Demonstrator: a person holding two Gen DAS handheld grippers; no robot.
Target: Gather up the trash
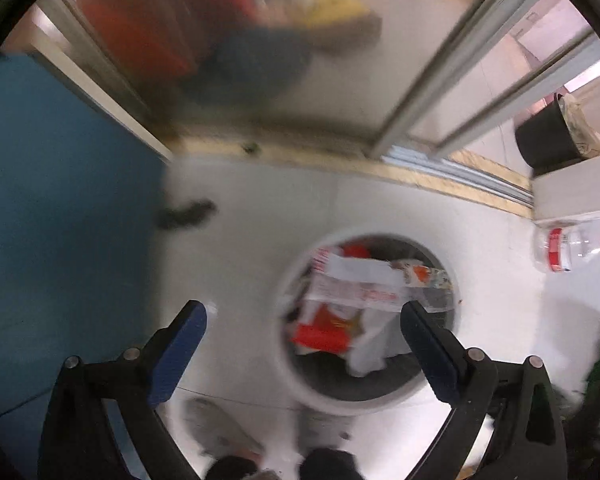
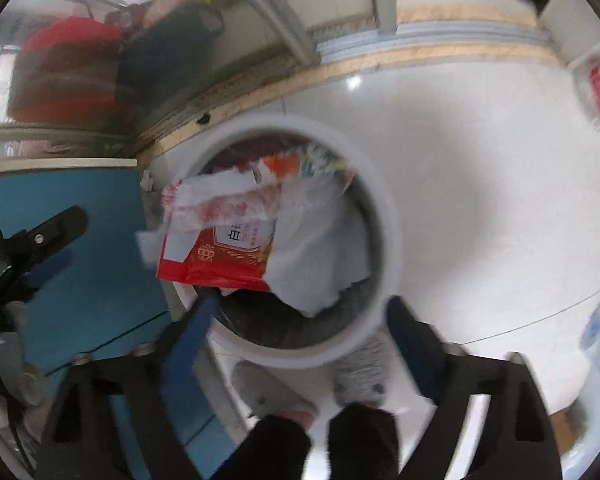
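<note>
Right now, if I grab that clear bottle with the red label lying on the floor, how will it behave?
The clear plastic bottle looks empty, so probably light. It lies on its side on smooth white tile, so a nudge may roll it. Thin walls would likely dent under the jaws.

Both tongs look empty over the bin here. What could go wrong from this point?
1. The red and white wrapper overhangs the rim of the round white trash bin and may slide onto the floor.
2. A clear plastic bottle with a red label lies on the floor away from the bin, easily missed.
3. Both views are motion-blurred, so aiming is uncertain.
</note>
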